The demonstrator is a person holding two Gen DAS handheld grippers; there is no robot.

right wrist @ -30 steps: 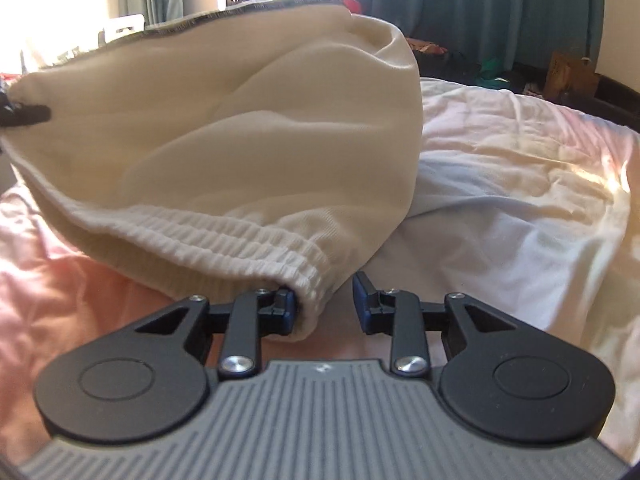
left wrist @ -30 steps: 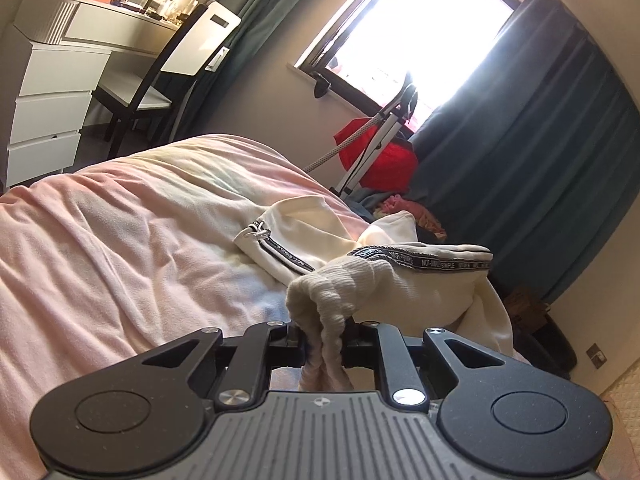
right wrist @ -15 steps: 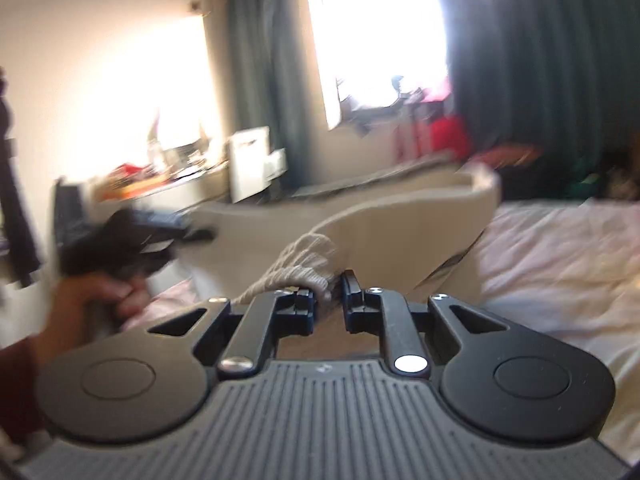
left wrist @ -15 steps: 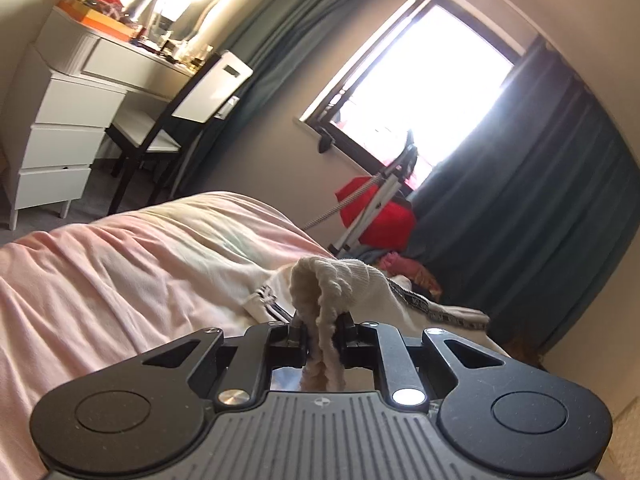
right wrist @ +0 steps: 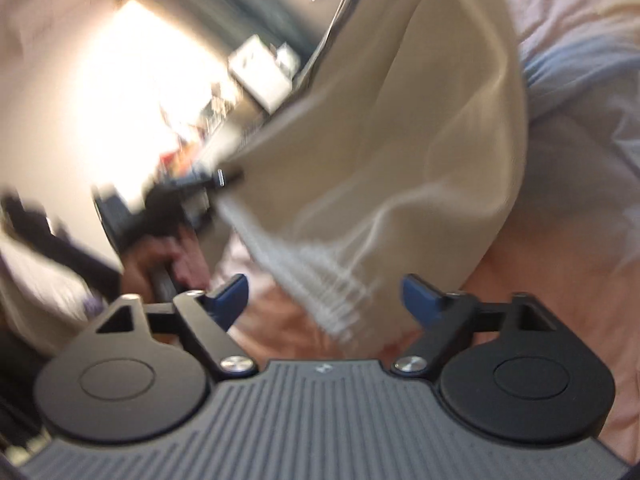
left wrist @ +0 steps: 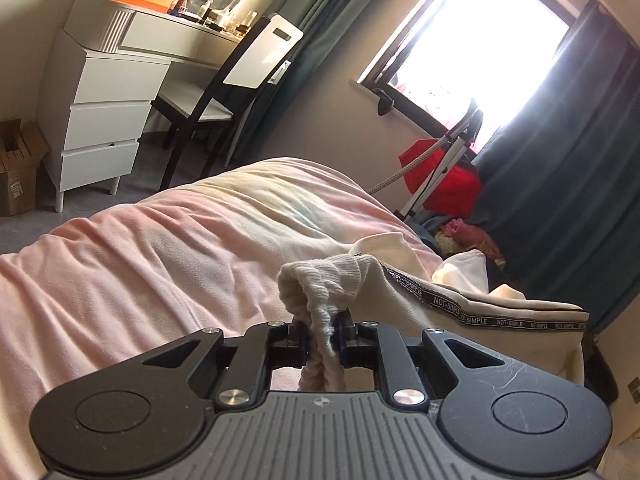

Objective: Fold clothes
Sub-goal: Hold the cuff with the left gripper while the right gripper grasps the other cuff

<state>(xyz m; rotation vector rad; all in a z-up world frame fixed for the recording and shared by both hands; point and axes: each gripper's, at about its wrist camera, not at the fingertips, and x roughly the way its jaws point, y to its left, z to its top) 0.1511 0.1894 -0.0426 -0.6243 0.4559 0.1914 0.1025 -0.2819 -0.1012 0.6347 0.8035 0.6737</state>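
- Fingers point(left wrist: 347, 332) of your left gripper point(left wrist: 320, 334) are pinched tight on the ribbed hem point(left wrist: 320, 280) of the cream garment point(left wrist: 500, 344), low in the middle of the left wrist frame; the cloth bunches up above the pads and hangs down between them.
- Your right gripper point(right wrist: 325, 298) has its fingers point(right wrist: 420, 300) spread wide with nothing between them; the garment's ribbed edge point(right wrist: 320, 284) sits just beyond the gap, and whether it touches either pad cannot be told through the blur.
- From the left wrist, the garment runs off to the lower right of the frame, where the gripper body cuts it off; part of it lies on the pink bed point(left wrist: 160, 264).
- A black tape point(left wrist: 500, 320) along the garment's seam reads "NOT-SIMPLE", repeated; the words shrink toward the right and become too small to read.
- The right wrist view is heavily smeared. The garment point(right wrist: 400, 128) fills the centre and upper right of that frame, lifted above the bed point(right wrist: 580, 80).
- At the left of that same frame you can just make out your left hand point(right wrist: 160, 260) around a dark gripper point(right wrist: 192, 192) meeting the cloth's edge; details are lost in the blur.
- In the upper left of the left wrist frame stand a white dresser point(left wrist: 108, 120) and a chair point(left wrist: 224, 92); the items on the dresser top are washed out by glare.
- The window point(left wrist: 472, 40) at upper right is blown out white, with dark curtains point(left wrist: 560, 160) beside it.
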